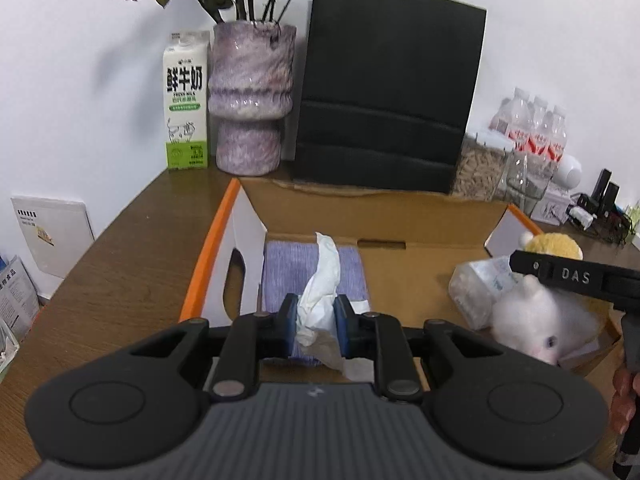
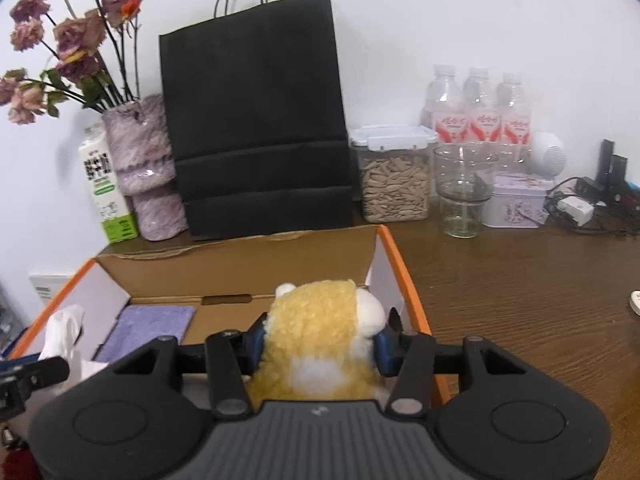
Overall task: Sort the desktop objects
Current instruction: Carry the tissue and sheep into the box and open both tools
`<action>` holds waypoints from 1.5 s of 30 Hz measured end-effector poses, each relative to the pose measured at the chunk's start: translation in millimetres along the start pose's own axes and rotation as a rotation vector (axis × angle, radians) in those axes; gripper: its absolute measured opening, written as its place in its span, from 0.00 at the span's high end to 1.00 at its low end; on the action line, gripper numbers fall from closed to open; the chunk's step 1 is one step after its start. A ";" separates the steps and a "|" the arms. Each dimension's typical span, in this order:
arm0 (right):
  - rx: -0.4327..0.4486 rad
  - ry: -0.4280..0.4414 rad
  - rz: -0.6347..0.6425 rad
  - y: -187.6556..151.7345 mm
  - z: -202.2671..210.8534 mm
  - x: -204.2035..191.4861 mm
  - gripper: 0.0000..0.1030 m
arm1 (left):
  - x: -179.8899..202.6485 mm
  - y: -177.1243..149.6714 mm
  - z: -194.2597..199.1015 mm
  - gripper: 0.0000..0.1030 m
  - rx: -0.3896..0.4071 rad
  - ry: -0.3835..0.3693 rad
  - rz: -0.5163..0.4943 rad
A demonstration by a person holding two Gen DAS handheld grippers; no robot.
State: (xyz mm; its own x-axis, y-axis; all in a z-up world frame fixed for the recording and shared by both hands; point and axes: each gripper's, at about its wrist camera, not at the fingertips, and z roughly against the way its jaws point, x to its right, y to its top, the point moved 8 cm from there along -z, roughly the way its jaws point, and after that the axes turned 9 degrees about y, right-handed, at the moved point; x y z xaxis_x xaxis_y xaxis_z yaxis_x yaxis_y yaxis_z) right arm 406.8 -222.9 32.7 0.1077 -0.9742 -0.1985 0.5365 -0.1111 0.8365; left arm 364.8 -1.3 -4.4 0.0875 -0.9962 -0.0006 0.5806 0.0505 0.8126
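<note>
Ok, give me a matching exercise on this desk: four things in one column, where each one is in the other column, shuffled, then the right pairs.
Things:
1. crumpled tissue
2. yellow plush toy
3. purple cloth
4. milk carton

Places:
A. standing by the wall, beside the purple vase
B. clamped in the right gripper
C. lying flat on the floor of the cardboard box
D. clamped in the left gripper

Pairs: 1-D, 2-B, 3-C, 4-A
</note>
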 end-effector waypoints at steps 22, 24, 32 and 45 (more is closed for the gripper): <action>0.052 0.094 0.097 0.0 28.2 -24.3 0.00 | 10.7 -0.8 12.0 0.00 0.103 0.004 -0.057; 0.059 0.101 0.098 1.4 32.2 -26.1 0.00 | 10.8 1.3 13.9 0.00 0.108 0.014 -0.049; 0.073 0.118 0.112 2.2 50.1 -33.8 0.00 | 6.0 9.8 32.1 0.00 0.150 0.043 -0.040; 0.089 0.137 0.167 -0.7 92.9 -42.3 0.00 | -15.3 12.7 76.2 0.00 0.210 0.071 -0.063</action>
State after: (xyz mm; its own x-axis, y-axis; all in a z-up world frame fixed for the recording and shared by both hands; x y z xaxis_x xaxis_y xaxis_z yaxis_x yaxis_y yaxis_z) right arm 324.1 -199.8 87.9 0.3050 -0.9453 -0.1156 0.4261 0.0269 0.9043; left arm 309.1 9.2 50.4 0.1171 -0.9890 -0.0905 0.4066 -0.0353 0.9129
